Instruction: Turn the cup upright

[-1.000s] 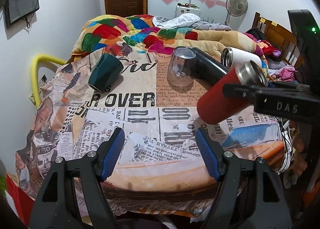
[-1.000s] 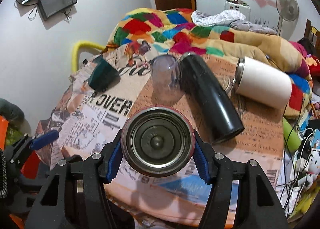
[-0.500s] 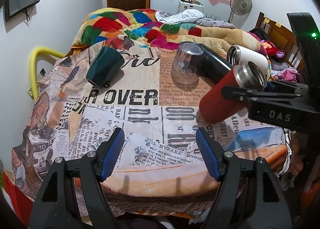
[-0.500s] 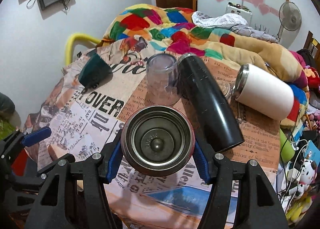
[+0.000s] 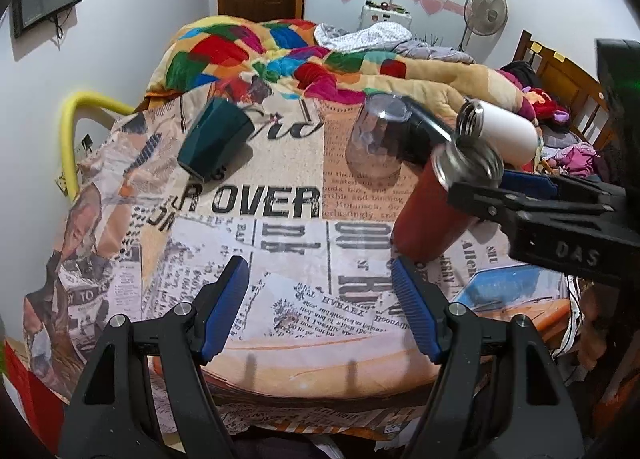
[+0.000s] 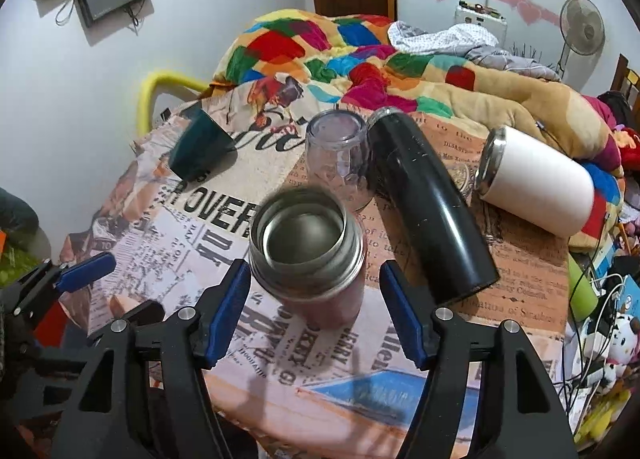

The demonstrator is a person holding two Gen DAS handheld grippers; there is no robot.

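A red steel-rimmed cup point(image 6: 310, 255) stands nearly upright on the newspaper-print tablecloth point(image 6: 200, 227), mouth up; it also shows in the left wrist view point(image 5: 436, 211). My right gripper point(image 6: 316, 311) is open, its blue pads on either side of the cup with gaps, not touching. My left gripper point(image 5: 320, 307) is open and empty over the table's near edge, left of the red cup.
A dark green cup point(image 5: 216, 143) lies on its side at the far left. A clear glass point(image 6: 338, 155) stands upside down. A black flask point(image 6: 428, 203) and a white tumbler point(image 6: 536, 187) lie on their sides to the right. A colourful blanket point(image 5: 280, 55) lies behind.
The right gripper tilted the red cup from lying to upright, set it on the table and opened its jaws. The left gripper stayed open and barely moved.
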